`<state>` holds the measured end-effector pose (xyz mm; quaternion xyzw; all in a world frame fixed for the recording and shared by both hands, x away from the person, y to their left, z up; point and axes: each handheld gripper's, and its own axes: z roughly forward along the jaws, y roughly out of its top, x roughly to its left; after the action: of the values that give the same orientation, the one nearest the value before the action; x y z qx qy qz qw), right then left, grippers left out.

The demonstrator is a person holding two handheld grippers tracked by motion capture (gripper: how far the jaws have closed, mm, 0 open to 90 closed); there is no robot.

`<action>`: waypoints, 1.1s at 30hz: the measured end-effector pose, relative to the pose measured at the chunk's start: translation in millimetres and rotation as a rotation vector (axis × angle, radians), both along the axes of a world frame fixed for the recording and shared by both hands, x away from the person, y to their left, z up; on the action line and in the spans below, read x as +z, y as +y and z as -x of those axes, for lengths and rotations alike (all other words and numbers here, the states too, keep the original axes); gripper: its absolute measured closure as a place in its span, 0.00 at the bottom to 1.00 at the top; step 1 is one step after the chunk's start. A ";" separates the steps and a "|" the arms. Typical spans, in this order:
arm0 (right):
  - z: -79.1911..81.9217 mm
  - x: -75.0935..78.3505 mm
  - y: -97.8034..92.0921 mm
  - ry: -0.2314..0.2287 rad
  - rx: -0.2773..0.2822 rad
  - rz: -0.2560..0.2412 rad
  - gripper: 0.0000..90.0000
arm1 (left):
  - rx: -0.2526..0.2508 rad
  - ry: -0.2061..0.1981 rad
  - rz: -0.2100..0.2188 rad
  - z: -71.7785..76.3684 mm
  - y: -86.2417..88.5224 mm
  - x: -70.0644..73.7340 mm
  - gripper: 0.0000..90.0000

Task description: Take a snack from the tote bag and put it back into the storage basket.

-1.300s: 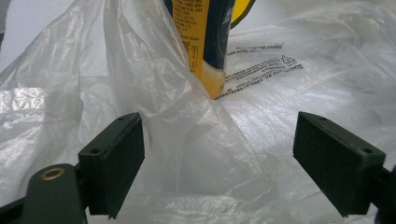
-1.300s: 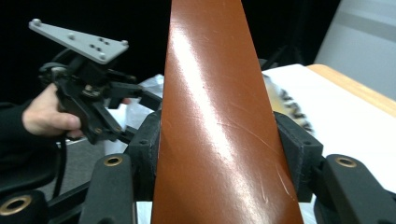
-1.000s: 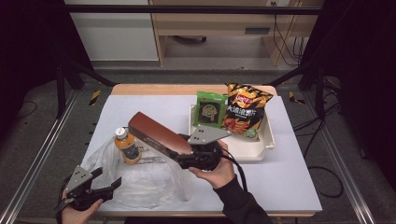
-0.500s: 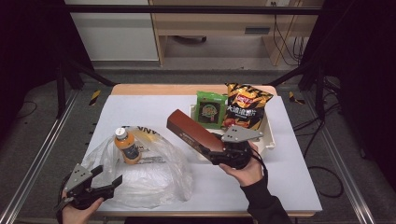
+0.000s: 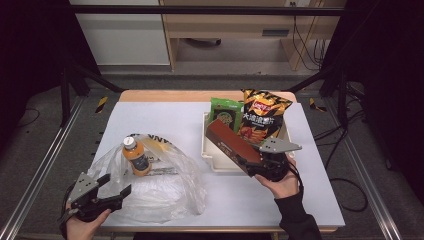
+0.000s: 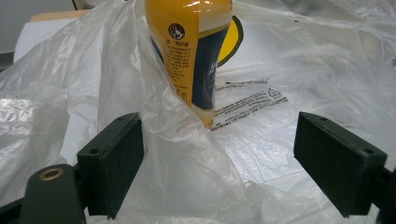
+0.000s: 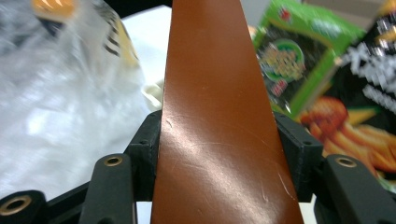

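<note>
1. The left gripper [image 5: 112,192] sits at about 7 o'clock on the desk [image 5: 165,112], its fingers [image 6: 114,158] spread wide with nothing between them, at the near edge of a clear plastic bag [image 5: 160,190]. The film is thin, soft and slippery; it will crumple sooner than resist, so a gathered fold at the mouth looks the best place to pinch.

2. Inside the bag, at roughly 9 o'clock, an orange drink bottle [image 5: 135,156] stands tilted. In the left gripper view the bottle [image 6: 194,51] rises straight ahead beyond the open fingers, behind a ridge of bag [image 6: 187,158]. It is probably rigid, fairly heavy and smooth, so likely to tip if the bag is tugged.

3. Right of centre, a long brown box [image 5: 231,144] slants over the near-left corner of a white tray [image 5: 210,159]. It looks stiff, light and glossy. Held at one end, its length gives leverage, so it could swing.

4. The tray holds a green snack packet [image 5: 225,112] and a dark crisps bag [image 5: 262,112], both upright at about 1 o'clock.

5. The right gripper [image 5: 250,162], at 4 o'clock, has its fingers [image 7: 149,144] clamped on the box's [image 7: 215,116] near end, across its width.
</note>
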<state>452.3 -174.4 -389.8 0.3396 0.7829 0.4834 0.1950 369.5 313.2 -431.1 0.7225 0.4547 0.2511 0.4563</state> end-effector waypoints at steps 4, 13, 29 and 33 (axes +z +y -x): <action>-8.1 -13.9 -8.3 0.029 -0.031 0.021 0.48 | 0.000 -0.007 0.001 -1.0 -0.6 3.6 0.17; -23.4 -31.1 1.6 0.084 -0.037 0.103 0.48 | -0.005 -0.021 0.009 -0.1 -2.1 10.4 0.17; -45.1 -50.7 11.5 0.141 -0.051 0.160 0.48 | -0.012 -0.044 -0.005 -12.4 -10.5 26.2 0.17; -48.0 -52.3 11.3 0.138 -0.056 0.156 0.48 | -0.006 -0.043 0.002 -16.2 -11.7 26.8 0.17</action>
<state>500.3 -163.0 -442.2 0.3779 0.8198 0.3909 0.1797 385.7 301.5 -404.3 0.7179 0.4430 0.2647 0.4672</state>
